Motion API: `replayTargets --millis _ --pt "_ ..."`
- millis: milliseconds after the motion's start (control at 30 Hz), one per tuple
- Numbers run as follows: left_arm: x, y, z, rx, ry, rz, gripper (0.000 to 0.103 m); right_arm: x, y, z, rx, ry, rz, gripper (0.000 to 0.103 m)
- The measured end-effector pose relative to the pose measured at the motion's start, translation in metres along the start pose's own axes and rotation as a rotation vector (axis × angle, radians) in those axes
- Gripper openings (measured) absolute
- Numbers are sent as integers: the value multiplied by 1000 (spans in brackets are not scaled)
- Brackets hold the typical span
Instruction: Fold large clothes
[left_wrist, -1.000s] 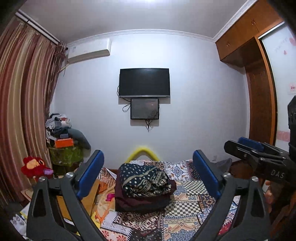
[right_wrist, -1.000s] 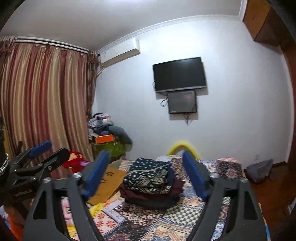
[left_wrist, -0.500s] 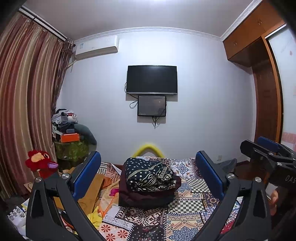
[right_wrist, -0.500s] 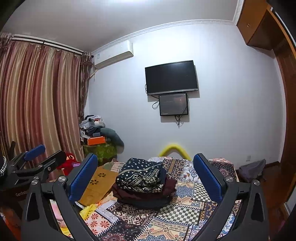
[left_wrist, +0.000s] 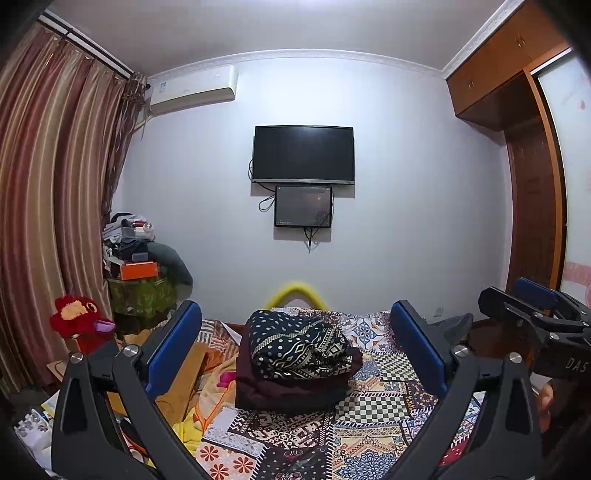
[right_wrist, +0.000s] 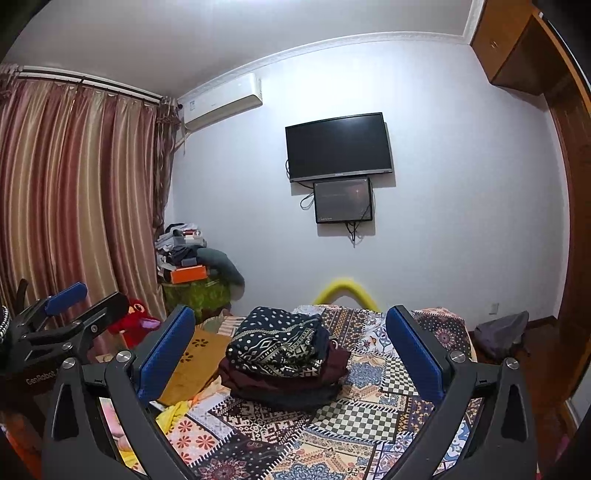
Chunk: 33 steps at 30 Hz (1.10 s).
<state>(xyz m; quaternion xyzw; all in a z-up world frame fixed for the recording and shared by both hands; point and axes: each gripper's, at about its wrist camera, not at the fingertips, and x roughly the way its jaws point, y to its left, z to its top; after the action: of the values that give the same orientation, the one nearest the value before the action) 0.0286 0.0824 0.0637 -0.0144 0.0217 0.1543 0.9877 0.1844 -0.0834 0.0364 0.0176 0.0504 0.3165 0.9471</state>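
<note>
— Since both tools hang above the bed (left_wrist: 369, 417), which way does the work lie?

— Straight ahead of both: the folded stack (left_wrist: 295, 363) sits mid-bed, framed between each tool's fingers, well beyond the tips.

— And the tools?

— Left gripper (left_wrist: 295, 350) and right gripper (right_wrist: 291, 350) both stand spread wide, holding nothing.

— Which is nearer?

— Hard to say; the stack looks centred for both, its longer side running across. Loose yellow cloth (left_wrist: 192, 424) lies lower left, on the left gripper's side, so I'd judge that one better placed.
</note>
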Motion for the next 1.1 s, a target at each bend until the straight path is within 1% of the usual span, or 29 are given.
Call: replayTargets --millis 267,567,1100 --pt "4 0 -2 6 3 -1 103 -2 -2 2 10 20 14 103" --pt "8 -2 -6 17 8 -6 103 -2 -3 1 5 41 10 103" --pt "11 1 -6 11 14 -7 103 -1 -5 3 11 47 9 103"
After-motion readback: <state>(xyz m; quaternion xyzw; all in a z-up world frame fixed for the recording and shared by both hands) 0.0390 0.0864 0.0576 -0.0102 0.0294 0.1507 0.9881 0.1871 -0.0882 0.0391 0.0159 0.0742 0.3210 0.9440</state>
